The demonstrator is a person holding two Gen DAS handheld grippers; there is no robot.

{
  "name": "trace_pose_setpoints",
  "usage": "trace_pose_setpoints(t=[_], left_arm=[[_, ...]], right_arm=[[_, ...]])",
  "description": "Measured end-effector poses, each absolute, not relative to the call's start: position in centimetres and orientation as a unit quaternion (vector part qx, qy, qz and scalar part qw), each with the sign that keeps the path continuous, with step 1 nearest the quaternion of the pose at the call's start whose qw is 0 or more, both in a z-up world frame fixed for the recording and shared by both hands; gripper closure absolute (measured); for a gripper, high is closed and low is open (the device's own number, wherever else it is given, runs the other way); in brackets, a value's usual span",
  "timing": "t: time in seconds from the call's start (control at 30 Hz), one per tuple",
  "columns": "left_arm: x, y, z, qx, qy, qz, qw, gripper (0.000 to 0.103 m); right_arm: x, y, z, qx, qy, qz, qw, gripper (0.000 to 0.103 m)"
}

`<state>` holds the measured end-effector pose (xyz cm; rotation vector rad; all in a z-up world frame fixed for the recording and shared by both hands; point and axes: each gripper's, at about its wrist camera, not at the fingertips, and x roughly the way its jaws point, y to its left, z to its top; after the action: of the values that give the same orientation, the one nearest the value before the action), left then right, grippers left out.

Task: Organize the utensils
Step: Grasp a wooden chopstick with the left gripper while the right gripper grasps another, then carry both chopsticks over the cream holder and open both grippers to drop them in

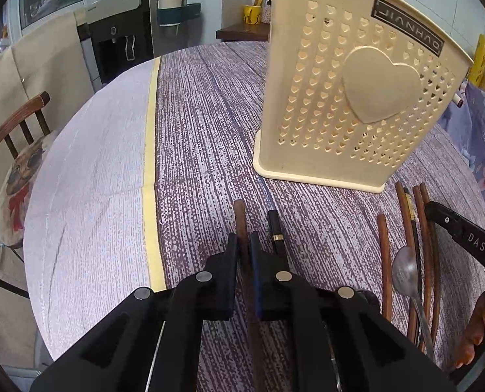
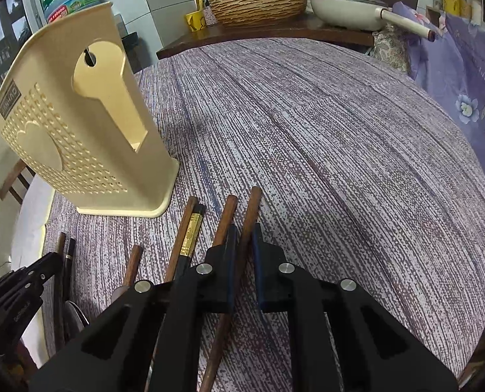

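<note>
The cream holder (image 1: 350, 98) stands upright on the table (image 1: 193, 130) in the upper right of the left wrist view, its front pierced with small heart holes around one big raised heart; whatever is inside cannot be made out (only a dark sliver shows through the hanging hole in its side, upper left of the right wrist view). On the shelf beyond the table sit a wicker basket (image 2: 259, 1) and a white pan (image 2: 347, 9).

The left gripper (image 1: 245, 238), at lower centre, has its jaws pressed onto a brown chopstick (image 1: 241, 225) that lies on the cloth, with a black chopstick (image 1: 275, 228) banded in gold just beside it. At the lower right of that view lie more brown sticks (image 1: 384, 261) and a steel spoon (image 1: 406, 274), close together in front of the holder.

The right gripper (image 2: 245, 238) pinches another brown stick (image 2: 250, 215), jaws closed around it; a second one (image 2: 224, 219) and a black, gold-banded stick (image 2: 190, 235) lie just to its left.
</note>
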<state>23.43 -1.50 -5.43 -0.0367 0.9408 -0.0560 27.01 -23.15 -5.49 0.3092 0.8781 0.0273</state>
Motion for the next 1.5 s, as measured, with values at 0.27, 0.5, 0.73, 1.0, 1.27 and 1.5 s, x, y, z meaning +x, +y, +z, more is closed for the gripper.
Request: trace_pose_setpoints(t=[0.27, 0.5, 0.73, 1.0, 1.27, 1.5], left_arm=[[24.1, -0.3, -3.8, -0.052, 0.431, -0.048, 0.899, 0.095], [23.7, 0.2, -0.5, -0.059, 0.391, -0.067, 0.916, 0.095], [22.3, 0.5, 3.8, -0.065, 0.336, -0.087, 0.936, 0.095], [19.4, 1.4, 7.4, -0.063, 0.277, -0.088, 0.955, 0.095], [18.4, 1.6, 8.4, -0.06, 0.26, -0.086, 0.96, 0.095], [17.4, 2.4, 10.3, -0.063, 0.24, -0.096, 0.964, 0.095]], right_arm=[[26.7, -24.5, -3.0, 0.18, 0.378, 0.055, 0.907, 0.094], [25.5, -27.1, 1.0, 0.175, 0.315, 0.066, 0.93, 0.095], [22.7, -28.3, 6.2, 0.16, 0.248, 0.083, 0.952, 0.095], [19.4, -27.9, 9.8, 0.137, 0.207, 0.115, 0.962, 0.095], [19.3, -27.8, 10.8, 0.127, 0.204, 0.133, 0.962, 0.095], [19.2, -27.3, 12.4, 0.113, 0.194, 0.161, 0.961, 0.095]])
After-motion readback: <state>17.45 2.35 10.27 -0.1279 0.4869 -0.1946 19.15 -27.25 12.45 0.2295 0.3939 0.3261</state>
